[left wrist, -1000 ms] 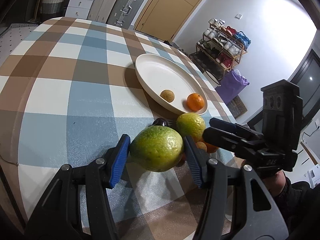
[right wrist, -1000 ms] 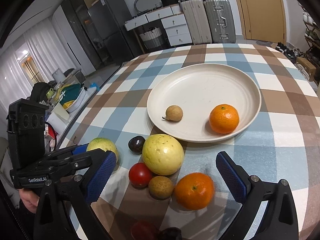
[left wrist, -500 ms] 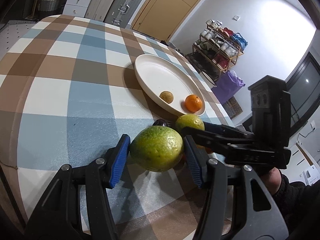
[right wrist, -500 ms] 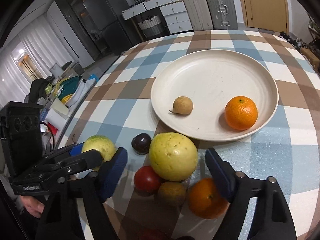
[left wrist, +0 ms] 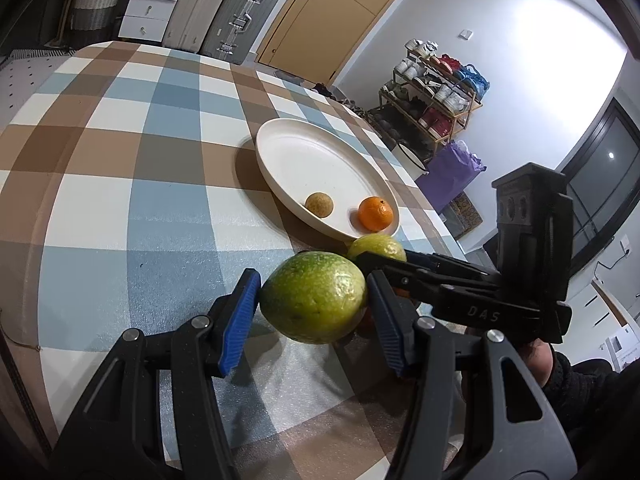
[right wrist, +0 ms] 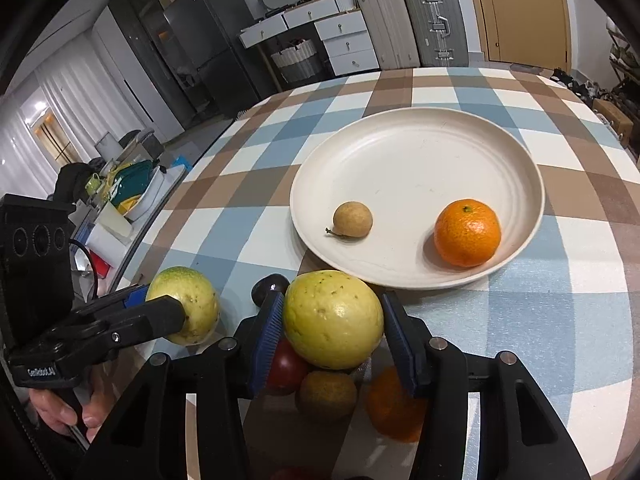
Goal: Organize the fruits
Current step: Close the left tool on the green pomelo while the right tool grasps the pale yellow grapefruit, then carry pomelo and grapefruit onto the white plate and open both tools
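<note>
Grab step, both hands loaded. Left tool (left wrist: 314, 302) clamped on green fruit (left wrist: 314, 300). Right tool (right wrist: 332, 330) just closing, pads now on yellow fruit (right wrist: 333, 319). Plate (right wrist: 400, 136) at 12 o'clock. Next: lift, carry over.

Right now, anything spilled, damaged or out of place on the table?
Nothing stands out. The plate sits flat with an orange and a small brown fruit on it. Each gripper clamps a whole green-yellow fruit: left gripper, right gripper, its jaws just closed. Remaining loose fruits look intact.
</note>
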{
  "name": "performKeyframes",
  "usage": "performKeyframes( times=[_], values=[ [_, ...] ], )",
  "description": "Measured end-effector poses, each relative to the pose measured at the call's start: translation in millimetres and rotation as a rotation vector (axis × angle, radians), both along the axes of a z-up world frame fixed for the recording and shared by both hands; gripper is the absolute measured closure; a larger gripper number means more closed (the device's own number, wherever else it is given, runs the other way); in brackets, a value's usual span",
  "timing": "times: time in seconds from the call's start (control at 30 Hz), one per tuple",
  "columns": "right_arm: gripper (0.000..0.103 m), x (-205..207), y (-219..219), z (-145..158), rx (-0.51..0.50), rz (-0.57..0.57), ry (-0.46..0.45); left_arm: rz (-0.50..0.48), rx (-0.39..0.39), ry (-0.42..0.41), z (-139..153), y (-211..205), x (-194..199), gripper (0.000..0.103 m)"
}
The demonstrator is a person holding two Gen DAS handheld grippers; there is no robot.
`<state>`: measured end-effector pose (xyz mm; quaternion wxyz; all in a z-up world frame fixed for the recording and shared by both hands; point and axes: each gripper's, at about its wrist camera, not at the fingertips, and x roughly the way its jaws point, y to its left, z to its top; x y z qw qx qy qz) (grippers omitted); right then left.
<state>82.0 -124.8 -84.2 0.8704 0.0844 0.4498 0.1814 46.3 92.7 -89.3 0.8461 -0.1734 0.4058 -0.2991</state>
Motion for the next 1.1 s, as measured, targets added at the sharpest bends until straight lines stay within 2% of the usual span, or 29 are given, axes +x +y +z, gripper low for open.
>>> performKeyframes(
  times=[0.5,0.8,1.1],
  values=[
    [0.052,-8,-25,31,0.124,0.024,-0.111,-0.036,0.003,-0.040,44,-26,20,0.050],
    [0.052,21,-42,47,0.163,0.020,-0.128,-0.061,0.000,-0.019,65,-51,64,0.050],
    [0.052,54,-66,45,0.186,-0.009,-0.118,-0.082,0.004,0.014,63,-78,109,0.050]
  ],
)
